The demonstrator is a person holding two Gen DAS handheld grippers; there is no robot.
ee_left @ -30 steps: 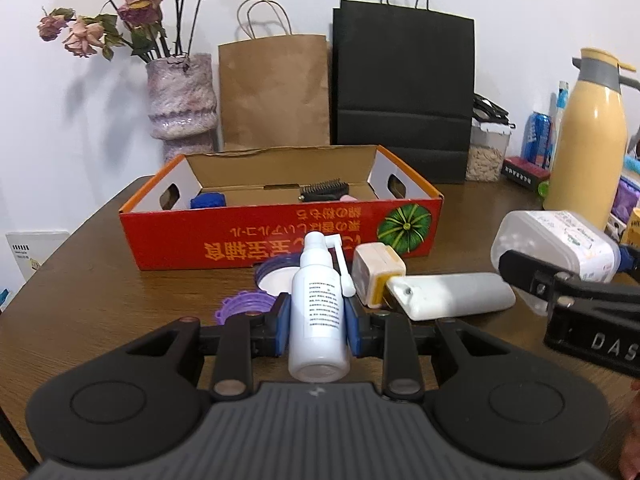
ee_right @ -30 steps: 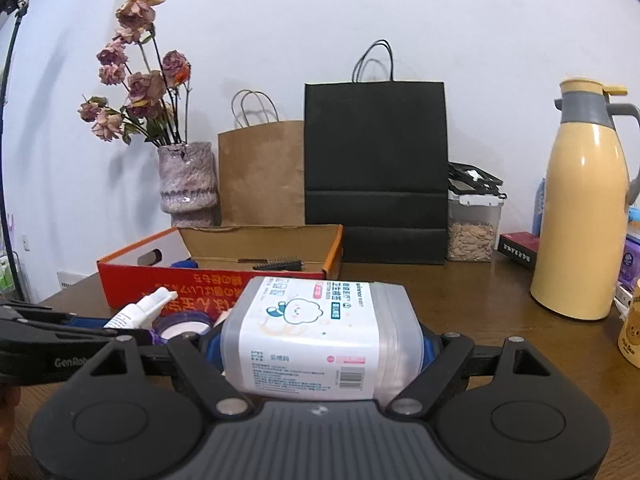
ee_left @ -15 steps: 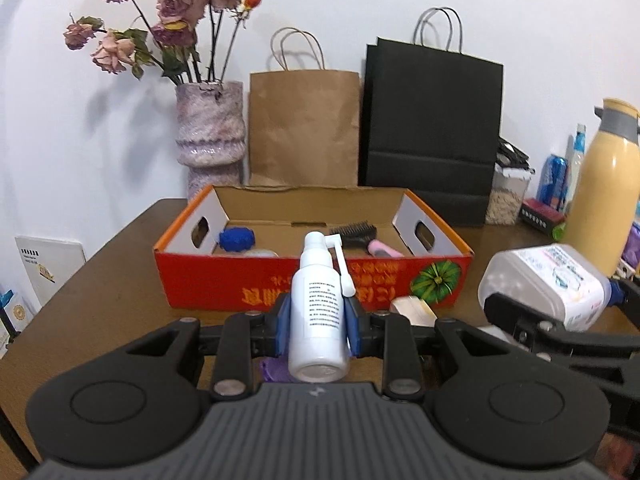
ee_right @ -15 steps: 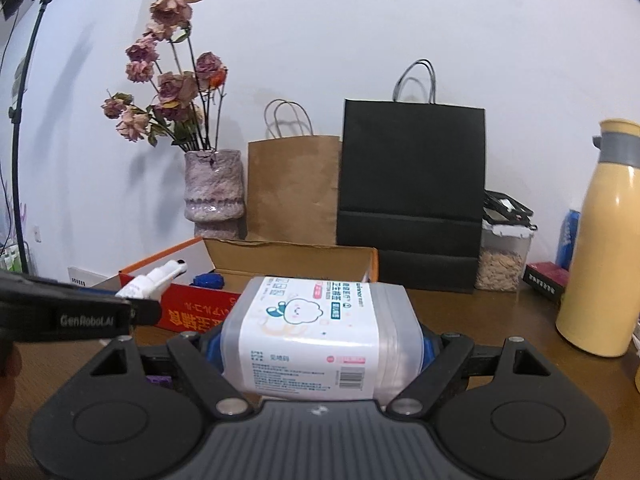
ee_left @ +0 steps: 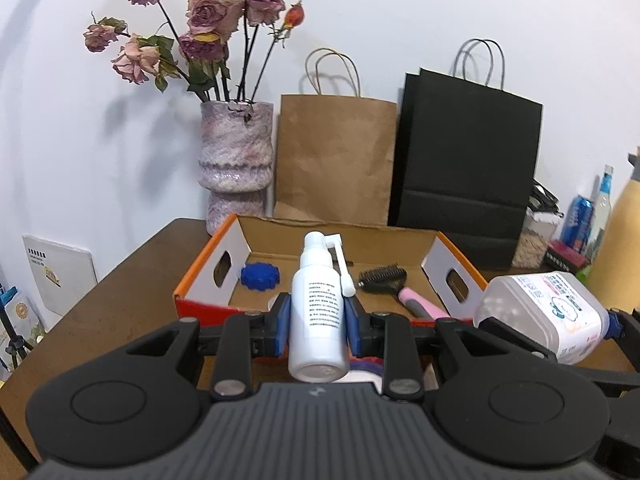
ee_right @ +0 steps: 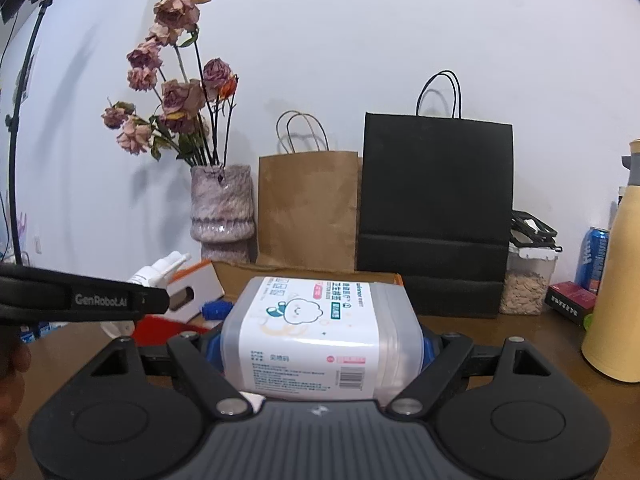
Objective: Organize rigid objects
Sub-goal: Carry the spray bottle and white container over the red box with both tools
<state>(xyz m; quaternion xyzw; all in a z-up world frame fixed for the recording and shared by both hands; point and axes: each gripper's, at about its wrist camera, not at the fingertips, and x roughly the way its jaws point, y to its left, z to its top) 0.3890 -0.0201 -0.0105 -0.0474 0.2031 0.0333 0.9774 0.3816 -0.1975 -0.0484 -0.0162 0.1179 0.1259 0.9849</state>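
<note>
The left claw [ee_left: 318,318] is clenched on a white spray bottle [ee_left: 318,312], which sits upright at frame centre between the blue finger pads [ee_left: 282,325], nozzle folded down to its right. Beyond it, at mid-frame, stands an open orange cardboard box [ee_left: 200,280] on the brown surface [ee_left: 120,280]. Inside the box lie a blue cap [ee_left: 261,275] at the left and a pink-handled brush [ee_left: 400,286] at the right.

The right claw [ee_right: 320,350] is grasping a translucent plastic container [ee_right: 320,332] with a printed label, held at lower centre of its frame. In the left wrist view the same container appears at the right edge.

Against the wall stand a vase of dried roses [ee_left: 236,164], a brown paper bag [ee_left: 332,160] and a black paper bag [ee_left: 464,164]. A yellow thermos [ee_right: 616,300] stands at the right edge
</note>
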